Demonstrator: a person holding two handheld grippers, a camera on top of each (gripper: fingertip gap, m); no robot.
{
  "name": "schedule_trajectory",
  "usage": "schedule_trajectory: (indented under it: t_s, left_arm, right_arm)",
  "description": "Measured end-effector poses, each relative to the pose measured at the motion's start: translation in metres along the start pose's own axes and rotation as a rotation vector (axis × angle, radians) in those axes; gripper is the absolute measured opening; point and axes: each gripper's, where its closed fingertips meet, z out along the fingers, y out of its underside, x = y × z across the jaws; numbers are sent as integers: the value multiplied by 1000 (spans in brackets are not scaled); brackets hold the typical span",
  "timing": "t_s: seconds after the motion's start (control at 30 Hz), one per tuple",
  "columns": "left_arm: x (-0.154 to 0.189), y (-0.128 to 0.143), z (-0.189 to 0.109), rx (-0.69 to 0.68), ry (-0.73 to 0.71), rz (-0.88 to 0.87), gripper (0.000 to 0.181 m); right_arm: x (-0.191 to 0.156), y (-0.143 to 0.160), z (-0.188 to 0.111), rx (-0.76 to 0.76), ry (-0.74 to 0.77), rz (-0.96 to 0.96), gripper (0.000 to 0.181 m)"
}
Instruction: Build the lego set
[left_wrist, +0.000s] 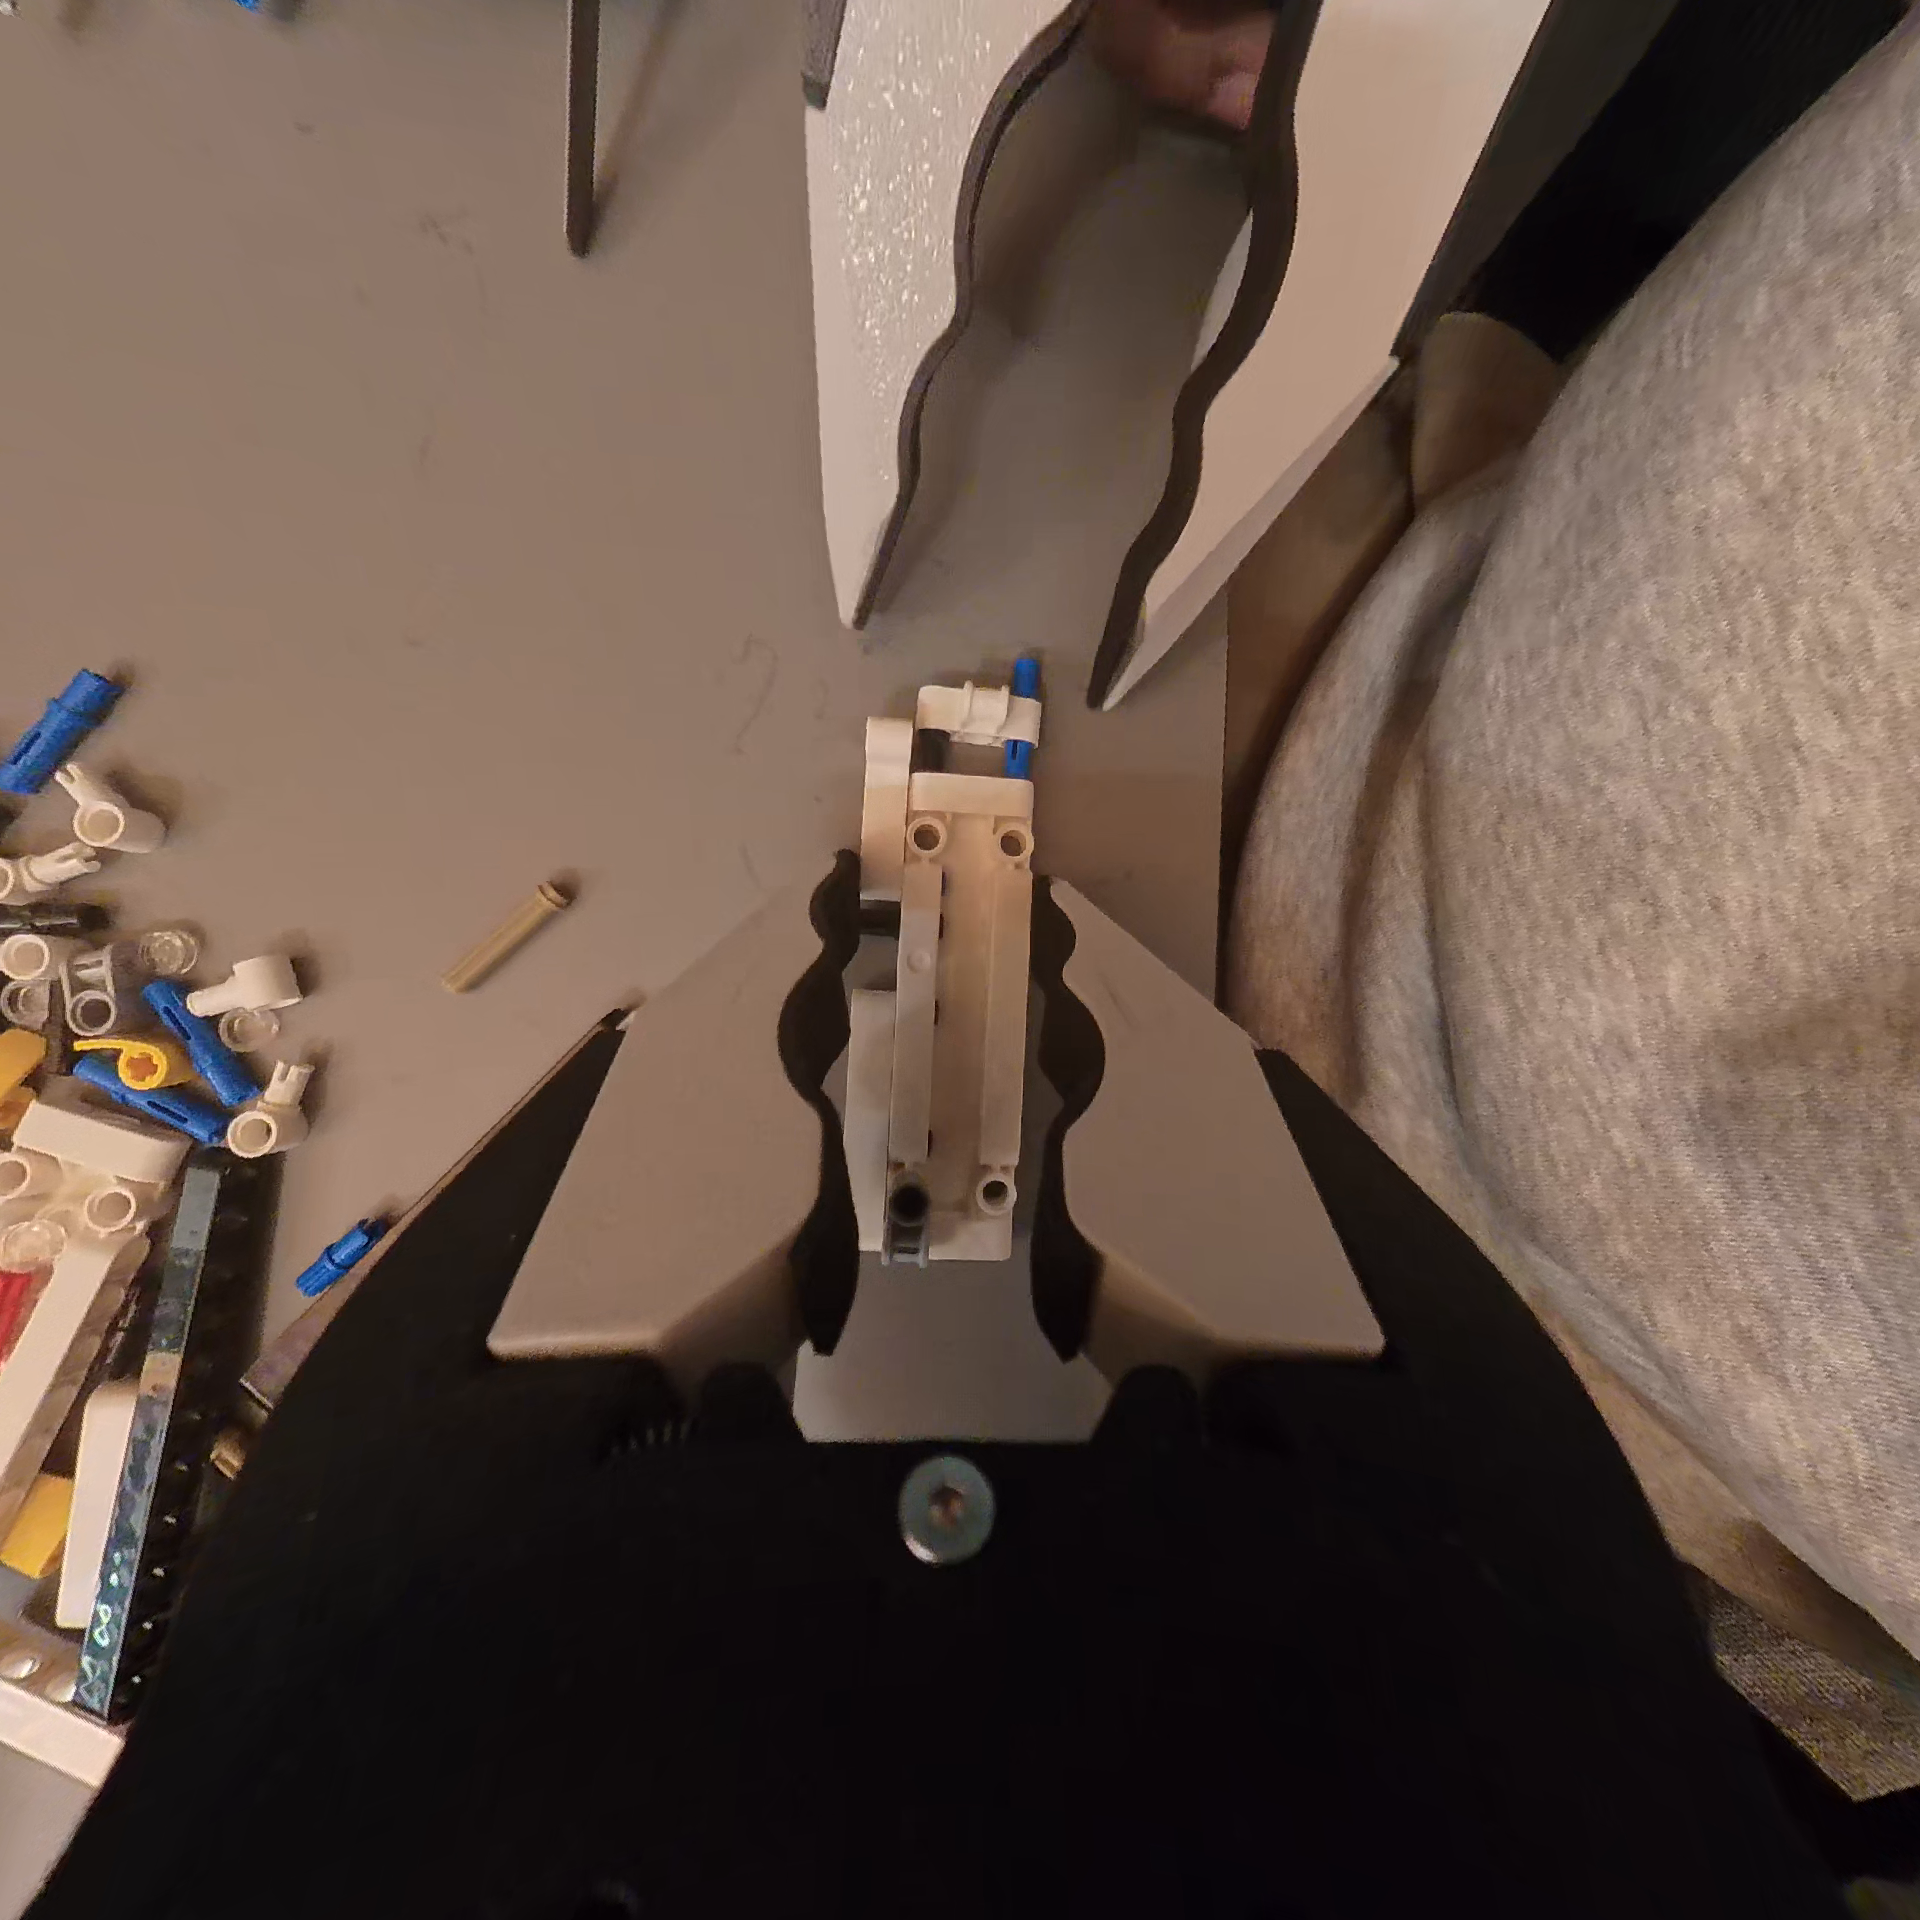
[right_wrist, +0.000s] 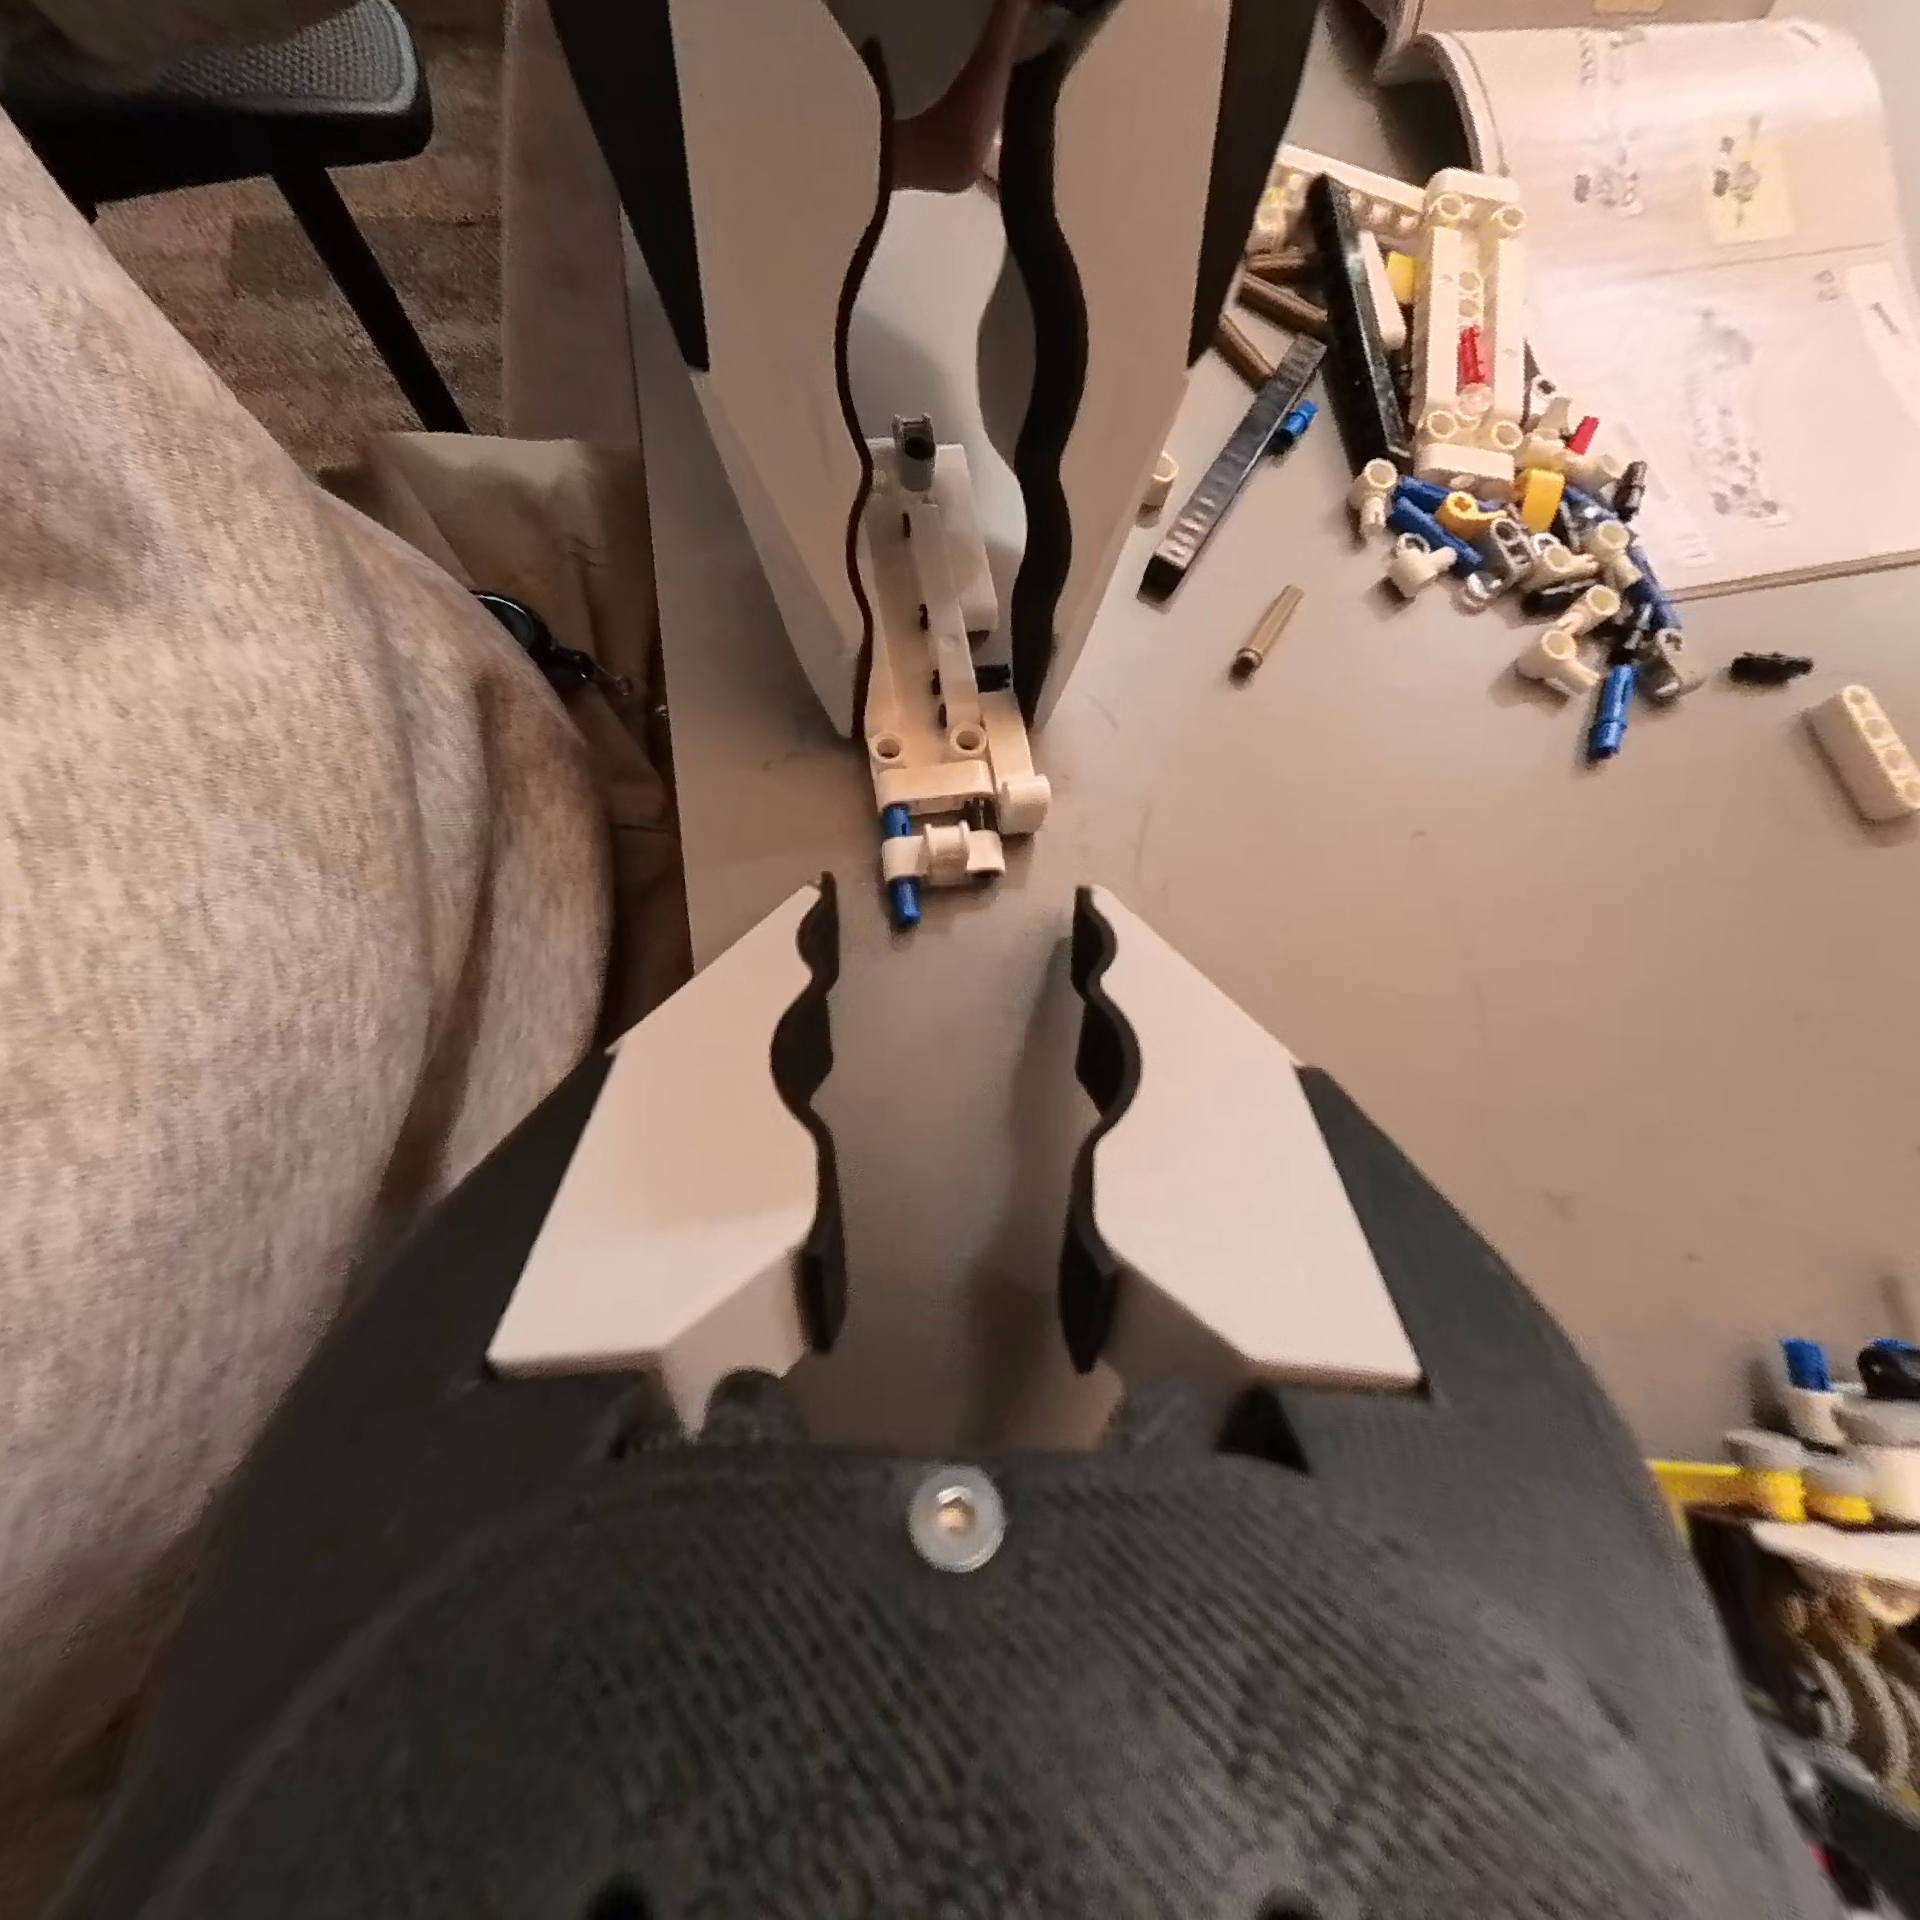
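Observation:
My left gripper (left_wrist: 940, 868) is shut on a long white lego assembly (left_wrist: 956, 1039) and holds it just above the grey table. The assembly's far end carries a white connector with a blue pin (left_wrist: 1023, 717). It also shows in the right wrist view (right_wrist: 940, 665), held between the left gripper's fingers (right_wrist: 1039, 582). My right gripper (right_wrist: 951, 899) is open and empty. It faces the assembly's blue pin (right_wrist: 902, 868) end, a short way off. In the left wrist view the right gripper (left_wrist: 977, 655) shows beyond the assembly, open.
A pile of loose lego parts (left_wrist: 125, 1049) lies at the left, also in the right wrist view (right_wrist: 1507, 520). A tan pin (left_wrist: 509, 932) lies alone on the table. An instruction booklet (right_wrist: 1714, 260) lies behind the pile. A person's grey-clothed body (left_wrist: 1610, 831) is beside the table edge. Both grippers' tips are close together, under 4 cm apart.

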Motion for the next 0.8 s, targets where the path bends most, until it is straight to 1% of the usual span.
schedule_trajectory:
  t_s: [0.07, 0.1, 0.13, 0.2, 0.33, 0.57, 0.8]
  left_arm:
    - [0, 0, 0, -2, -1, 2, 32]
    - [0, 0, 0, -3, -1, 2, 32]
    - [0, 0, 0, -4, -1, 3, 32]
    - [0, 0, 0, -4, -2, 3, 32]
    - [0, 0, 0, -3, -6, 0, 32]
    - [1, 0, 0, -5, -5, 3, 32]
    - [1, -1, 1, -1, -8, 9, 32]
  right_arm:
    - [-1, 1, -3, 5, -1, 14, 38]
    - [-1, 1, -4, 7, -7, 18, 28]
    - [-2, 2, -4, 8, -13, 25, 23]
    - [-3, 2, -4, 5, -30, 46, 18]
    - [-6, 1, 0, -9, -78, 76, 24]
    - [-5, -2, 4, -13, -83, 53, 16]
    - [-6, -2, 4, -12, -93, 57, 16]
